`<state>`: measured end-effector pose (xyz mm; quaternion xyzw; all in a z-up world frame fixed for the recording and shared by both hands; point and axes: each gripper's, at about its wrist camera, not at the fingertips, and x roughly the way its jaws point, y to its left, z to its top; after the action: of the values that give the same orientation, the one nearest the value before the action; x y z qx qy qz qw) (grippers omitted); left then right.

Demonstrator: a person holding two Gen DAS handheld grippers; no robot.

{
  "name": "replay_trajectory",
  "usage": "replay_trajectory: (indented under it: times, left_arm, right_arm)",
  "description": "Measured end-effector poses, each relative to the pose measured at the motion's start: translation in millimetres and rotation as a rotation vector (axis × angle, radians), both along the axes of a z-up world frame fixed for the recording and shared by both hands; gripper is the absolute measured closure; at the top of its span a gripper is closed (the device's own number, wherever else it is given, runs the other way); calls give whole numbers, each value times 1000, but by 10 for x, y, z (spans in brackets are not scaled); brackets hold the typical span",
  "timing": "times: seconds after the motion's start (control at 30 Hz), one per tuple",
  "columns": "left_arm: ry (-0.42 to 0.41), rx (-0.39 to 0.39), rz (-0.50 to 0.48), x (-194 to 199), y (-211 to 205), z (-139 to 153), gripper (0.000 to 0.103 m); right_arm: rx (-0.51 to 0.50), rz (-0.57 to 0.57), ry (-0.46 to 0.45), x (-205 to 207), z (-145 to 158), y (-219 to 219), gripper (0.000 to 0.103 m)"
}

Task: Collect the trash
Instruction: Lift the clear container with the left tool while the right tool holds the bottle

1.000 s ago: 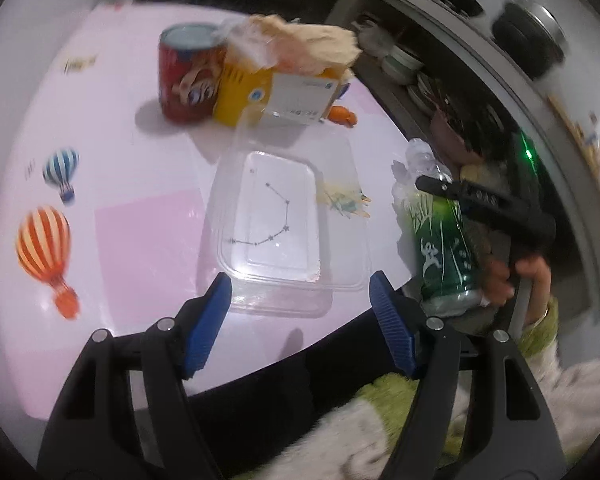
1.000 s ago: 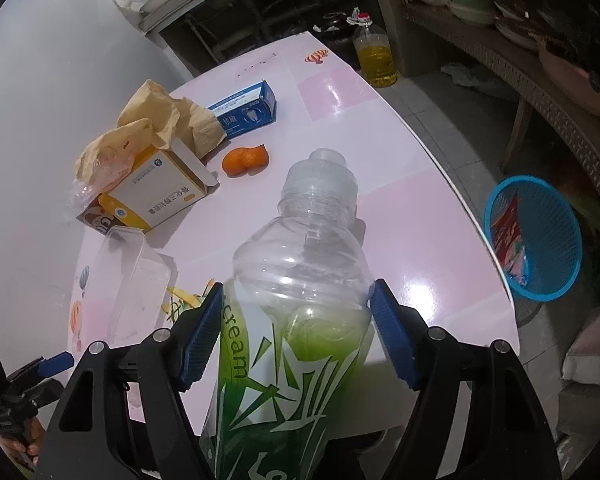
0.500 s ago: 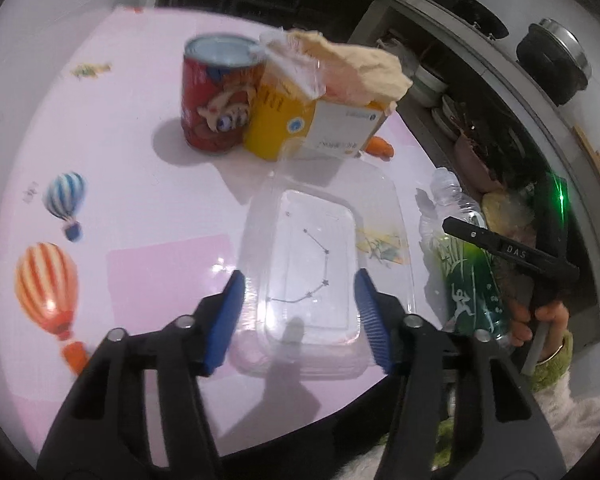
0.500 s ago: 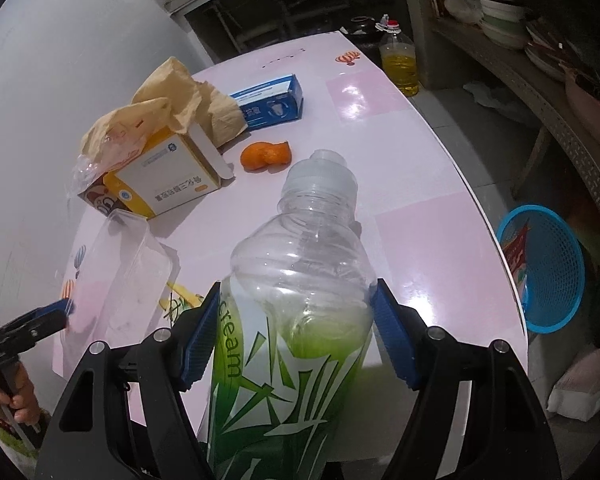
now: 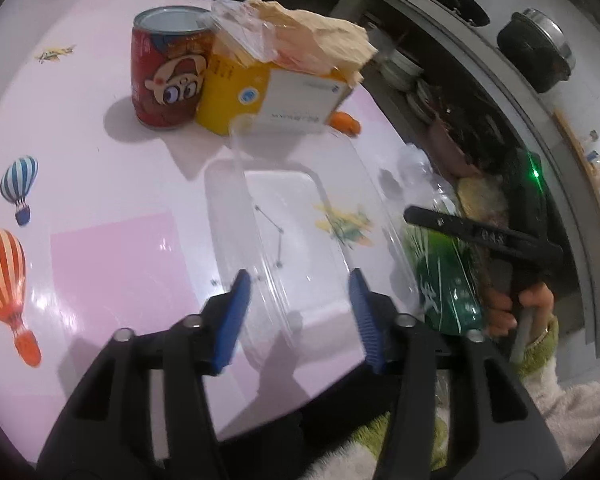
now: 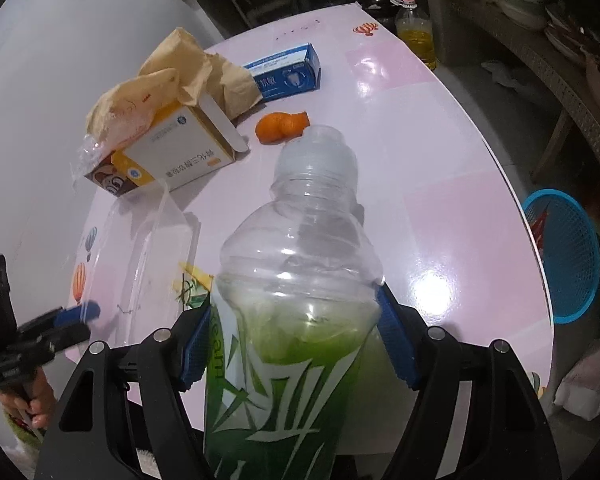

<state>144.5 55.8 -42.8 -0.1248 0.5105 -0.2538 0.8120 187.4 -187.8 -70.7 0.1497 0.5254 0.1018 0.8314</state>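
Left gripper (image 5: 298, 314): jaws partway in, just been closing; the near end of the clear plastic tray (image 5: 284, 232) lies between the blue pads, which do not visibly press on it. The tray's far left edge looks tipped up off the table (image 5: 112, 248).

Right gripper (image 6: 290, 340): jaws set wide and clamped on the green-labelled bottle (image 6: 296, 300); pads bear on both sides at the top of the label. Bottle held upright-ish, cap end away from the camera, above the table's near edge.

Step in hand, as judged: taking up the tray as the next piece of trash. To do it well, bring the pads in on the tray's rim or side wall rather than the thin floor, close gently since the plastic is flimsy and likely to buckle or slip, then lift level. Keep the bottle hand clear of it.

Containers and contents:
- Tray: empty as far as can be told; the table print shows through it.
- Bottle: capped, a little pale green liquid low down, upper part clear.
- Red can (image 5: 168, 80): upright, far side of table, contents not visible.
- Yellow-and-white box (image 5: 268, 100): touching the can, crumpled brown paper (image 5: 320, 40) and clear film stuffed on top.
- Blue box (image 6: 286, 74): lying flat, closed.
- Orange peel (image 6: 280, 127): loose on the table beyond the bottle.
- Blue basket (image 6: 568, 256): on the floor beside the table, some red scrap inside; the likely bin.
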Motion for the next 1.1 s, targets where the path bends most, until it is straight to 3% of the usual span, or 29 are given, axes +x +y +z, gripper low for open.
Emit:
replay_trajectory:
  times: [0.4,0.7,1.1]
  left_arm:
    - [-27,145,16,221,-153,-119,88]
    - [-86,252,36,186,-260,-104,94]
    - [-139,283,61,108,-302,-39,99]
  right_arm:
    - [33,-36,23,-61,10,-78,32]
    - [23,-45,27,-131,52,-83,32]
    - [16,-48,43,-162,28,-64,36]
